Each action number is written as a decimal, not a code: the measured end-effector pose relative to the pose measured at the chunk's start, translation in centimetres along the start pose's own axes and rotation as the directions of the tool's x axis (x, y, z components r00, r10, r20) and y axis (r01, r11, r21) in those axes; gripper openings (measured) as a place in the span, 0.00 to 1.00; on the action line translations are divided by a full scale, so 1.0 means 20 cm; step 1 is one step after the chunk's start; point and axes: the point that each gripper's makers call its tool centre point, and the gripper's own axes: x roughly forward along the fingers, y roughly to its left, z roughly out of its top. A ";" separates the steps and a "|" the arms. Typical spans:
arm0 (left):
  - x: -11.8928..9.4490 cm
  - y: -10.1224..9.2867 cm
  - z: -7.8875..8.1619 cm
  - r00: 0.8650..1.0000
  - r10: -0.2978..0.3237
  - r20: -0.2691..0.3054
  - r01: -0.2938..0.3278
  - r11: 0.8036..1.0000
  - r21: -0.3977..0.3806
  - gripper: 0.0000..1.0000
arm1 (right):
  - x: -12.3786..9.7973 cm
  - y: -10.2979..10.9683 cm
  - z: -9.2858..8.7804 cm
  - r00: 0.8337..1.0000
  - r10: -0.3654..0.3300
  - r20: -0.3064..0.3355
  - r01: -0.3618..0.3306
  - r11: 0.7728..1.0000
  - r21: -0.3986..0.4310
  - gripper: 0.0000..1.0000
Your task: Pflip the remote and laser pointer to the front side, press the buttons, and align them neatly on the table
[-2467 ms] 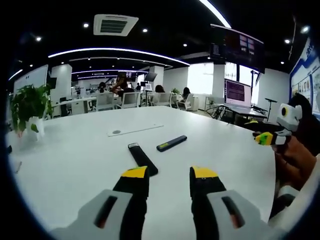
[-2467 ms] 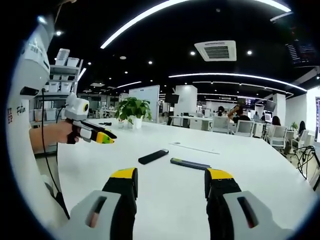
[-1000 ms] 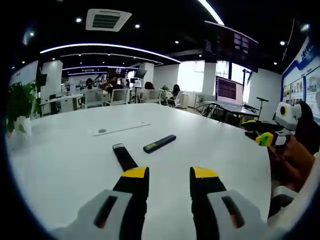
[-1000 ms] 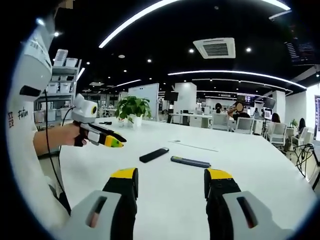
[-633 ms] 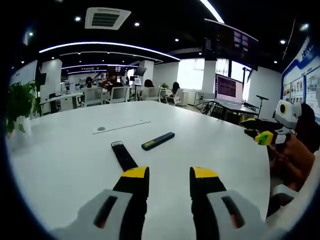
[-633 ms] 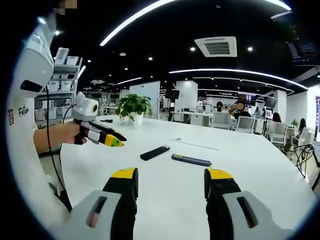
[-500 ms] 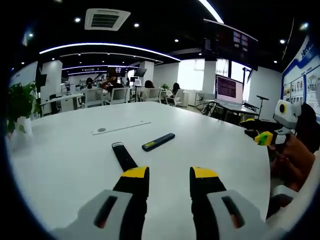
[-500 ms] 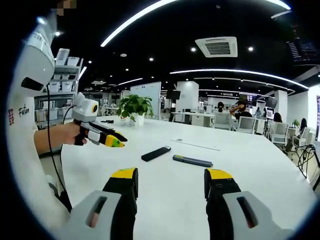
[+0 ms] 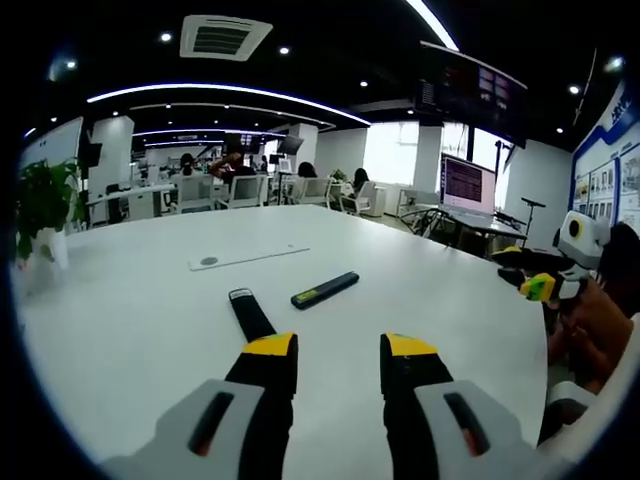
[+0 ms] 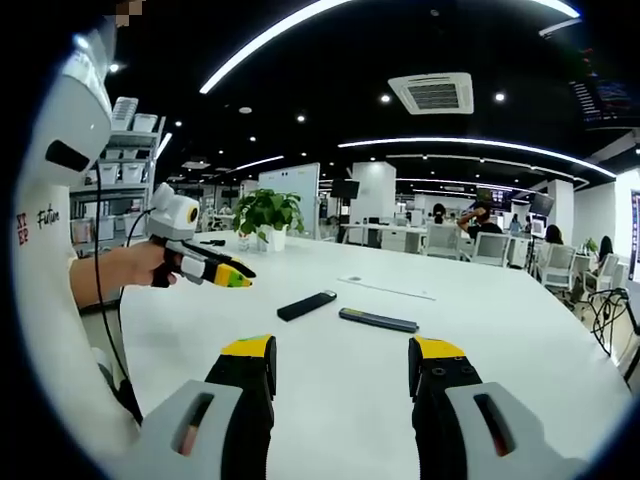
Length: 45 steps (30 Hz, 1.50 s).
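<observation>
A black remote (image 9: 252, 313) lies flat on the white table (image 9: 130, 330), just beyond my left gripper (image 9: 339, 350), whose jaws stand open and empty. Right of it lies a slim dark laser pointer (image 9: 325, 289) with a small yellow-green label, apart from the remote. In the right gripper view the remote (image 10: 307, 305) and the pointer (image 10: 378, 320) lie ahead of my right gripper (image 10: 343, 352), open with nothing in it. The left gripper (image 10: 215, 270) shows there at the left, held over the table edge. The right gripper (image 9: 540, 286) shows at the far right of the left gripper view.
A flat white cable cover (image 9: 248, 258) sits in the table behind the two things. A potted plant (image 10: 265, 215) stands at the table's far edge. Chairs, desks and people (image 10: 480, 245) are in the room beyond. A person's white sleeve (image 10: 50, 300) borders the left.
Both views have shifted slightly with the hands. The remote and the pointer lie where they were, and both grippers stay open above the table.
</observation>
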 end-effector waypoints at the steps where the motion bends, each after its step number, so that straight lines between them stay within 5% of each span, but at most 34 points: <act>1: 0.00 0.00 0.00 1.000 0.002 -0.002 -0.002 1.000 0.003 0.34 | 0.00 0.01 0.00 1.000 0.006 0.008 -0.006 1.000 -0.002 0.55; 25: 0.01 0.07 -0.03 0.999 0.021 -0.034 -0.020 1.000 0.014 0.34 | -0.04 -0.01 -0.07 1.000 -0.028 -0.002 0.028 0.999 0.022 0.55; 35: 0.00 0.07 0.06 1.000 0.026 0.006 -0.026 0.999 -0.023 0.34 | -0.04 -0.01 -0.07 1.000 -0.027 0.009 0.026 0.999 0.048 0.56; 40: 0.05 0.06 0.03 1.000 0.023 -0.017 -0.023 1.000 -0.005 0.34 | -0.05 0.00 -0.10 0.995 -0.072 -0.073 0.063 0.991 -0.121 0.56; 43: 0.05 0.04 0.04 1.000 0.011 -0.014 -0.012 1.000 -0.014 0.34 | -0.09 0.00 -0.08 0.986 -0.129 -0.104 0.089 0.942 -0.325 0.59; 45: 0.05 0.02 0.05 1.000 -0.001 -0.004 0.001 1.000 -0.031 0.34 | -0.09 0.03 -0.09 0.990 -0.110 -0.093 0.078 0.951 -0.300 0.59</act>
